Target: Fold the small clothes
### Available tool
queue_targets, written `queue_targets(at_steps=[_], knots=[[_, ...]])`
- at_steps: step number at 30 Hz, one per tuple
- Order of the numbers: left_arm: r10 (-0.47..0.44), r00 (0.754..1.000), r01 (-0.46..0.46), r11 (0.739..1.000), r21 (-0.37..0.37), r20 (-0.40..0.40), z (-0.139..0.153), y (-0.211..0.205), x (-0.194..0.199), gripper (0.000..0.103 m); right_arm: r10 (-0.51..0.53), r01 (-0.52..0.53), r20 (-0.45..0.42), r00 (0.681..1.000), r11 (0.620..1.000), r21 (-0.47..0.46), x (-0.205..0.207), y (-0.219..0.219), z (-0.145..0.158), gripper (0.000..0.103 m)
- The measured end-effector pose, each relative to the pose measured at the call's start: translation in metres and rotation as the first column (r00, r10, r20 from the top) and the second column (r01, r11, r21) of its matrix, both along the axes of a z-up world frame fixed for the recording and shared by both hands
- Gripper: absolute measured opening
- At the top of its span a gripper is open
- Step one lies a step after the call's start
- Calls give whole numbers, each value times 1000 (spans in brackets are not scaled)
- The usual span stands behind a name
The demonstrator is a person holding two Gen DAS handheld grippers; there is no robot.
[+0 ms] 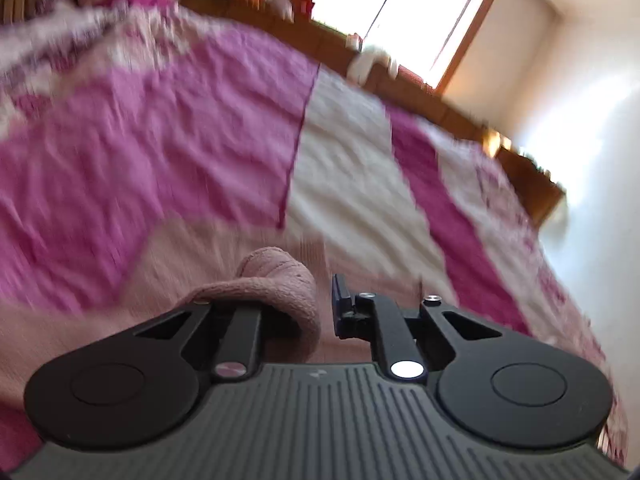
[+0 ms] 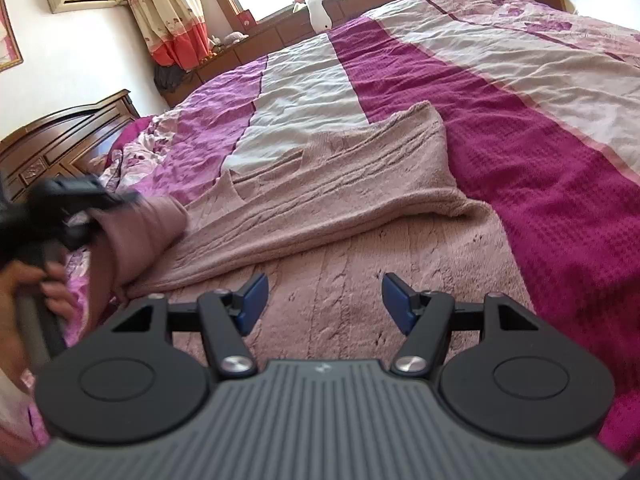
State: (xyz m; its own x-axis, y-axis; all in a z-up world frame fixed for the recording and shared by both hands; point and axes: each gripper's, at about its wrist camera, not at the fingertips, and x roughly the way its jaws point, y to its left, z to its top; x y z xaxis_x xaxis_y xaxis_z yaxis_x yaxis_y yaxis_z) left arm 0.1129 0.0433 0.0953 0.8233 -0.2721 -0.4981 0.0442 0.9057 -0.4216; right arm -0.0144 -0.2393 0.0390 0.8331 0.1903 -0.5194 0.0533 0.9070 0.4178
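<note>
A dusty-pink fleece garment lies spread on the bed, with one part folded over across its middle. My left gripper is shut on a bunched edge of this garment, which wraps over its left finger. In the right wrist view the left gripper shows blurred at the left, lifting that edge off the bed. My right gripper hovers just over the near part of the garment. Its blue pads stand wide apart and nothing is between them.
The magenta and cream bedcover fills most of both views. A dark wooden headboard stands at the left. A person's hand grips the left tool's handle. A white plush toy lies on the window ledge beyond the bed.
</note>
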Motion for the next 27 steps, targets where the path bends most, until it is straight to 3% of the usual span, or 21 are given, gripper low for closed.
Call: queue_targets(at_steps=[5, 7, 9, 12, 15, 22, 27], knots=[[-58, 988, 61, 998, 17, -145, -48, -19, 13, 16, 3, -3, -8, 1000, 1000, 11, 3, -2, -4, 66], [-65, 979, 78, 995, 61, -192, -63, -20, 19, 24, -1, 1, -5, 1000, 1000, 23, 2, -3, -7, 66], [-78, 980, 94, 992, 82, -184, -69, -23, 17, 32, -4, 4, -12, 1000, 999, 41, 3, -5, -10, 66], [-103, 976, 118, 991, 69, -190, -68, -24, 17, 53, -1, 2, -18, 1000, 999, 51, 2, -6, -12, 66], [-108, 973, 128, 988, 88, -203, -61, -29, 14, 64, -3, 4, -9, 1000, 999, 54, 0, -7, -10, 66], [-118, 963, 160, 974, 161, -242, -41, -30, -24, 69, -3, 3, 5, 1000, 998, 61, -4, -8, -5, 66], [-59, 957, 117, 974, 193, -283, -35, -8, -53, 69, 17, -18, 15, 1000, 999, 44, -3, -1, 2, 66]])
